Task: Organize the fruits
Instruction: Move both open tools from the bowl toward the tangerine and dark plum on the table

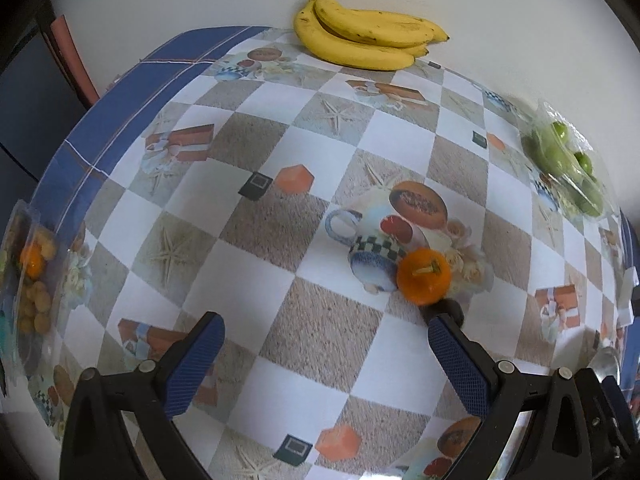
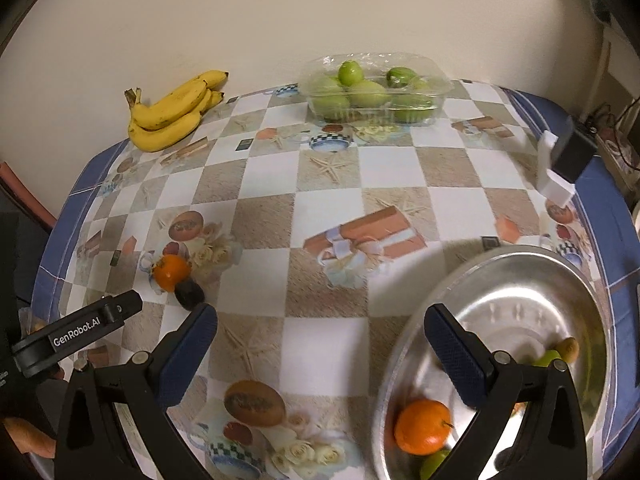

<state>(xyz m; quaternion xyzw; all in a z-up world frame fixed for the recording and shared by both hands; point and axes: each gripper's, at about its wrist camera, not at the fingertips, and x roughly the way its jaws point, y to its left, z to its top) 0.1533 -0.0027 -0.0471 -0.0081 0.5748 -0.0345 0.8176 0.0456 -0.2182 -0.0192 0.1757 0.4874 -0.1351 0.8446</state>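
Checkered tablecloth — bananas and a tub of green fruit are set by the wall. An orange is seen beside the spread, empty left gripper. Right gripper — spread, empty, at a metal bowl.

Worktop under checked oilcloth. Ahead of the right hand-held gripper: bananas far-left, clear tub of green fruit far-centre. Loose orange left, steel bowl right.
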